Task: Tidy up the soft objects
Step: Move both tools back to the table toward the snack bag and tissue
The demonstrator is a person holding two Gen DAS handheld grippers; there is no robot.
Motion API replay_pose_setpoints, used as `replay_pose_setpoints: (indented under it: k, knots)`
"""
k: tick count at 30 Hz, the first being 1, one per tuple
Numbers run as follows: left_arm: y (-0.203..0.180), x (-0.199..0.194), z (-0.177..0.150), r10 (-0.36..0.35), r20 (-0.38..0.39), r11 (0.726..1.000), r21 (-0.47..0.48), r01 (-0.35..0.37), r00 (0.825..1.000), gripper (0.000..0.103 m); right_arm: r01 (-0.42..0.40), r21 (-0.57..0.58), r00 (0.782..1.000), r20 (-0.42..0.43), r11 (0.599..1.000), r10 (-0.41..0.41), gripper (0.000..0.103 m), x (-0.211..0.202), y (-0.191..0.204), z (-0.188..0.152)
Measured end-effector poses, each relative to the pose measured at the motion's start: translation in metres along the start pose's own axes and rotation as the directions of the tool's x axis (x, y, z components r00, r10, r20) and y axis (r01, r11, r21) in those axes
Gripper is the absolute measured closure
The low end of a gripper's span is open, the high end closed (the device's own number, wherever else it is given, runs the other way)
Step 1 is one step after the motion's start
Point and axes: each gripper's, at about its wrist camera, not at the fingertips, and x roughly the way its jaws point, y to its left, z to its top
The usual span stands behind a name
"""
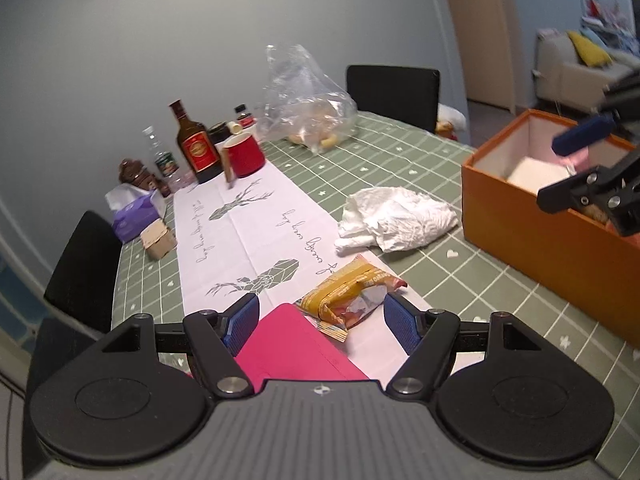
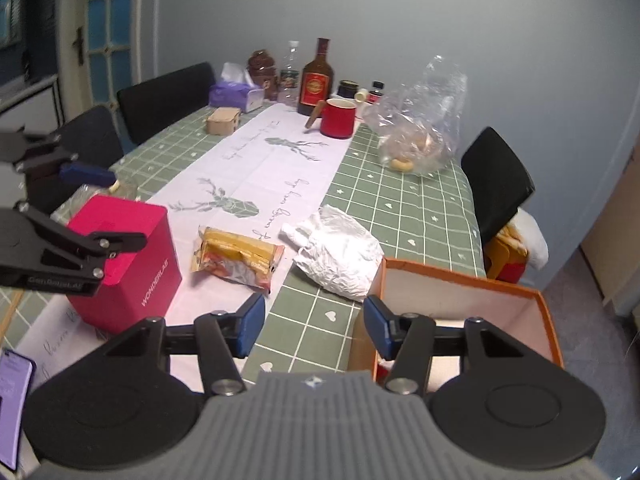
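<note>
Left claw (image 1: pixel 320 314) hangs open and empty over the near edge of the surface (image 1: pixel 460 280), its tips either side of the yellow snack pack (image 1: pixel 352 294) in its own view, pink box (image 1: pixel 296 344) just under and in front of it. Right claw (image 2: pixel 314 326) is also open and empty, hovering at the near corner of the orange box (image 2: pixel 472 300).

Soft things not yet boxed: snack pack on the white runner (image 1: pixel 248 220), and the crumpled white bag (image 1: pixel 396 218) near the orange box (image 1: pixel 552 232), on the green cloth. Something white already lies inside the box.

Step in hand, I'd say: left claw takes the snack pack.
- Drop lower first; from the right view the claw looks well above the pack, not around it.
- Pack is torn open at one end; grab across the folded middle, not the loose foil, or it'll spill or slip.
- Keep clear of the pink box, which sits just beside the pack.
- Close gently, since the wrapper crushes.
- Carry toward the orange box; the right claw is hovering there, so watch for a clash.

Clear bag (image 1: pixel 308 100), mug (image 1: pixel 244 154) and bottles sit at the far edge, well apart.
</note>
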Motion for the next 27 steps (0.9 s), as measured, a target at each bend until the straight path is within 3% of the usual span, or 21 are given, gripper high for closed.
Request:
replay_pose_setpoints:
  k: [5, 7, 9, 11, 22, 24, 27]
  knots:
    - [-0.004, 0.026, 0.018, -0.029, -0.038, 0.987, 0.156, 0.035, 0.999, 0.017, 0.011, -0.076, 1.000, -0.020, 0.997, -0.012, 0.048, 0.011, -0.005, 0.006]
    - [-0.011, 0.043, 0.025, -0.059, -0.069, 0.961, 0.266, 0.075, 0.996, 0.014, 0.001, -0.079, 1.000, -0.020, 0.997, -0.003, 0.046, 0.015, -0.010, 0.007]
    - [-0.019, 0.061, 0.030, -0.076, -0.107, 0.918, 0.382, 0.111, 0.991, 0.014, -0.011, -0.079, 1.000, -0.019, 0.997, 0.010, 0.045, 0.017, -0.016, 0.006]
    - [-0.025, 0.080, 0.033, -0.096, -0.138, 0.885, 0.441, 0.148, 0.986, 0.014, -0.022, -0.086, 0.999, -0.026, 0.996, 0.020, 0.045, 0.020, -0.021, 0.004]
    - [-0.032, 0.169, 0.031, -0.059, -0.324, 0.788, 0.566, 0.243, 0.944, 0.014, -0.029, -0.147, 0.997, -0.070, 0.989, 0.019, 0.043, 0.053, -0.041, 0.000]
    - [-0.031, 0.180, 0.030, -0.057, -0.357, 0.779, 0.568, 0.265, 0.932, 0.014, -0.042, -0.172, 0.997, -0.078, 0.984, 0.029, 0.042, 0.060, -0.039, 0.003]
    - [-0.027, 0.192, 0.029, -0.079, -0.393, 0.794, 0.531, 0.296, 0.916, 0.014, -0.043, -0.232, 0.995, -0.093, 0.972, 0.022, 0.035, 0.076, -0.035, 0.010]
